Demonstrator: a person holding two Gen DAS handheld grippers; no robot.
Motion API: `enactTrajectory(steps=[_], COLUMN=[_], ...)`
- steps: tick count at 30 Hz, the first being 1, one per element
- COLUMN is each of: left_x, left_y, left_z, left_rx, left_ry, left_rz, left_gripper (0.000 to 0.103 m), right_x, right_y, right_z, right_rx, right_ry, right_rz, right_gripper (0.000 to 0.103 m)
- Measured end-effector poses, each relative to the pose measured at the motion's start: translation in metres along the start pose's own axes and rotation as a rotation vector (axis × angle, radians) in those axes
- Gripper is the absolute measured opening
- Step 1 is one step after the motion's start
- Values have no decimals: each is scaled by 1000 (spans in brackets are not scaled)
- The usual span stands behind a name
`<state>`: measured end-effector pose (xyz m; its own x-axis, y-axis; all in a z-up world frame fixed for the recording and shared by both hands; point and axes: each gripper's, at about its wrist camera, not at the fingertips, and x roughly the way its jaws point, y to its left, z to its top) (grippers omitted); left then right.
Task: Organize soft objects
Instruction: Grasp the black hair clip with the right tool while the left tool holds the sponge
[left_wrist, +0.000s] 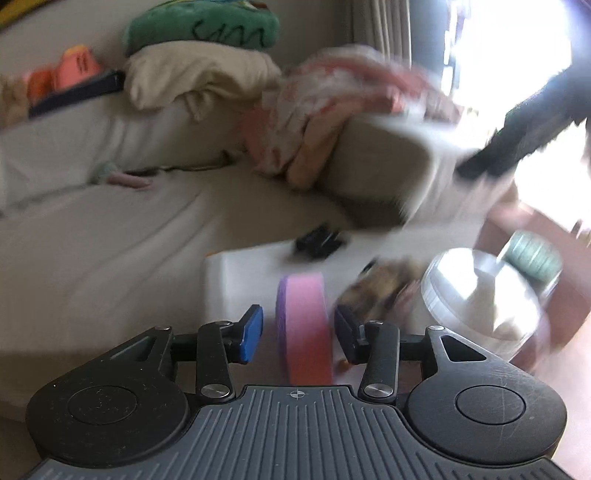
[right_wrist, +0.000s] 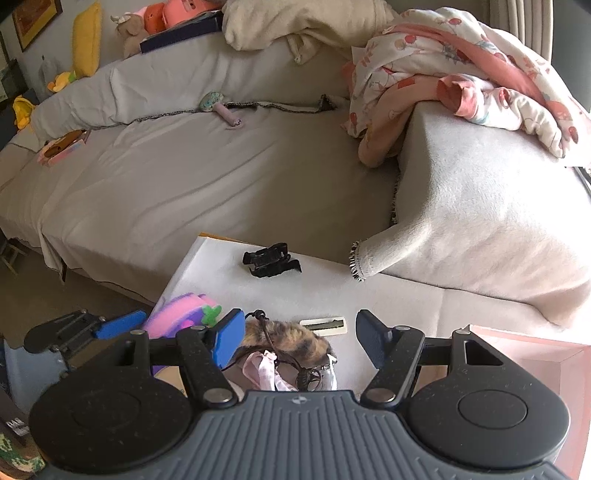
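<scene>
A pink and purple soft toy stands on edge between the fingers of my left gripper, whose jaws are open with a gap on the left side. The left wrist view is blurred. In the right wrist view the same toy lies at the left of a white table, with the left gripper beside it. My right gripper is open above a furry brown and black plush with a pink cloth and dark cord. That plush also shows in the left wrist view.
A black clip and a small white bar lie on the table. A clear plastic jar stands at the right. A grey-covered sofa carries a floral blanket, a cream blanket and plush toys. A pink box is at the right.
</scene>
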<state>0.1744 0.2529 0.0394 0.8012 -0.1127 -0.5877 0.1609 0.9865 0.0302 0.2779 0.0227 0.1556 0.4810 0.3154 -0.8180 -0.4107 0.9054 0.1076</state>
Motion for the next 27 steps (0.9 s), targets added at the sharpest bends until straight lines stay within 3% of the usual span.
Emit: enactTrajectory(steps=[1,5,8,12,14,15,18,21,27], left_x=[1,-5,-2,8,9,8,-3,-19,-40], left_y=[-2,0,-2,7,12,14,25,29,35], left_z=[-3,-12,-14,-16,-17,-19,-24,-28,-35], left_rx=[12,-38,-41,-134,-155,-181,-254,-264,-281], left_ry=[2,-23,-34,-65,-77,-77,-110,-147,-178], left_rz=[9,-93,-66,-66,-87,-94,-139,-147,-164], left_gripper=[44,45,45,44,34,35,34,34,34], right_x=[0,-3,0,5,12,17,45,85,160], right_y=[0,0,-1,5,12,18,40,54,65], right_z=[0,-1,1,8,15,19,37,56,78], right_rx=[-2,-10,-7,16,11,-4,-109,-186,-209], right_ry=[0,-4,0,13,26,37,78,160,249], right_rz=[0,0,-7,8,13,15,-4,-4,-45], right_gripper=[67,67,67,67,67,67,67,67,67])
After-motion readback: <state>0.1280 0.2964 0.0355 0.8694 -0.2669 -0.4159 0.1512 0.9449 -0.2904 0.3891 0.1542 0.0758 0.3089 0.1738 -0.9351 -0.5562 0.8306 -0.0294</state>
